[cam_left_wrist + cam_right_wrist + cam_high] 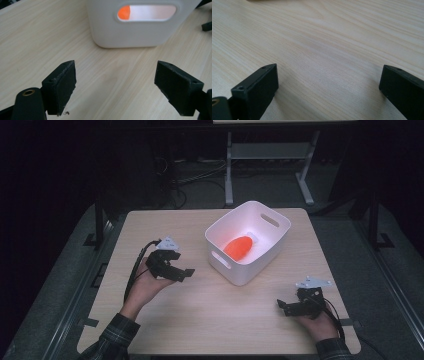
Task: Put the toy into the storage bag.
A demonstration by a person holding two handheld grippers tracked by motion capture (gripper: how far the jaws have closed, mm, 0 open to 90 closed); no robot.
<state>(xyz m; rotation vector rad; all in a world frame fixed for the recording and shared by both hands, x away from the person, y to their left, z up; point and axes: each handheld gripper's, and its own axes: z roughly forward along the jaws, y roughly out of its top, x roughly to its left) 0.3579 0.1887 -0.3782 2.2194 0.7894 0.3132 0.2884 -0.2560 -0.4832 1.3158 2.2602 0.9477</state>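
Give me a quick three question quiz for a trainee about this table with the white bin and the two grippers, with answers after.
1. True or false: the orange object lies inside the white bin.
2. Which gripper is nearer the bin: A, the left gripper, or B, the right gripper?
3. Fill in: both grippers' fingers are ____, with nothing between them.

Key: 1 true. 2 A; in the left gripper view the bin's handle slot faces it, with the orange object showing through. 3 open, above the bare wooden table.
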